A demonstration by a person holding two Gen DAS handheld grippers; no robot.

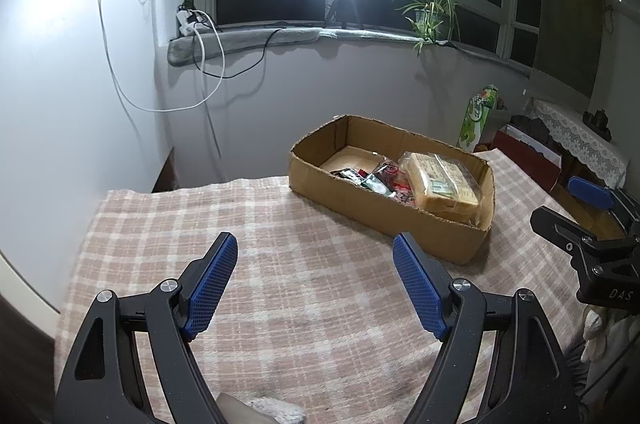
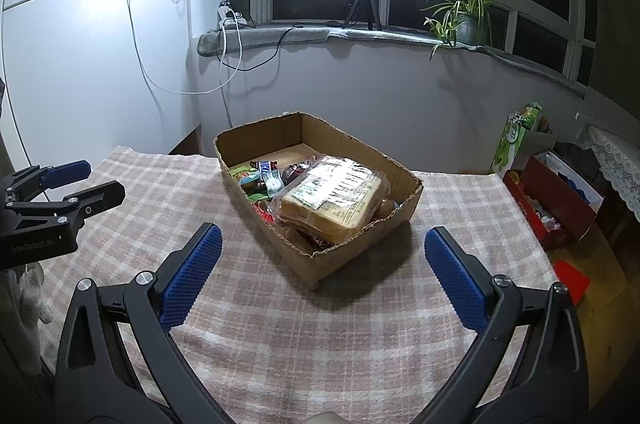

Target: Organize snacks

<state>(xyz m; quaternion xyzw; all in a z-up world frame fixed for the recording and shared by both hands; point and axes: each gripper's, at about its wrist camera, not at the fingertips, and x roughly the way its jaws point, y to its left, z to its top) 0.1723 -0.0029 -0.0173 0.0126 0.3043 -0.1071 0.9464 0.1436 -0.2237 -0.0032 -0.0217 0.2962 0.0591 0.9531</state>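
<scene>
From the left wrist, the left gripper point(image 1: 314, 282) stands well open with nothing between its blue pads, only checked cloth point(image 1: 168, 224) under it. The cardboard box point(image 1: 360, 212) sits ahead and to its right, holding a bagged loaf of bread point(image 1: 442, 183) and small wrapped snacks point(image 1: 378, 177).

From the right wrist, the right gripper point(image 2: 320, 270) is spread as wide as it goes, empty, with the cardboard box point(image 2: 344, 256) straight ahead. No loose snack shows on the cloth point(image 2: 320, 336), so the sorting looks finished or nearly so
</scene>
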